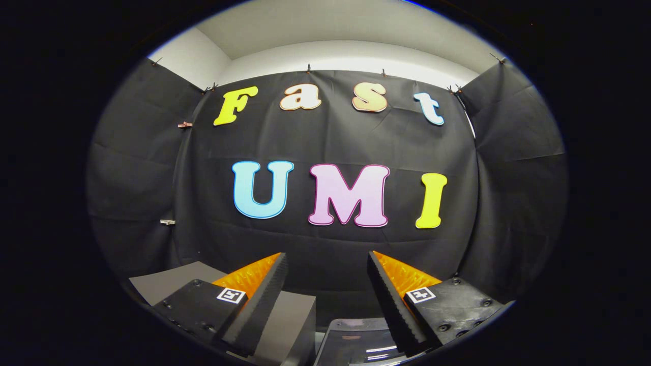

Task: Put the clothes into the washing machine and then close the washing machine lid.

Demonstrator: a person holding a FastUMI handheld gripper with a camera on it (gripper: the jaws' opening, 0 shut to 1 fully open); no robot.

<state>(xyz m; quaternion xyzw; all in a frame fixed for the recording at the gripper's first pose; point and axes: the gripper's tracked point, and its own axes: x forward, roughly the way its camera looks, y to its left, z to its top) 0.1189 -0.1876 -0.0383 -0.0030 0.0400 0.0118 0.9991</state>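
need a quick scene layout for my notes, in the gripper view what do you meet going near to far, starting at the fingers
open gripper with nothing between its fingers → grey block and dark glossy panel low between the fingers → black cloth wall → white wall above the cloth

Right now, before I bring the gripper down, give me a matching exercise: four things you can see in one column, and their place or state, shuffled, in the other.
Things:
1. gripper
2. grey block
3. dark glossy panel
4. black cloth

Place or state:
A. hangs as the wall, far beyond the fingers
B. open, with nothing between the fingers
C. low between the fingers, catching light
D. partly hidden behind one finger

Pairs: 1-B, 2-D, 3-C, 4-A.
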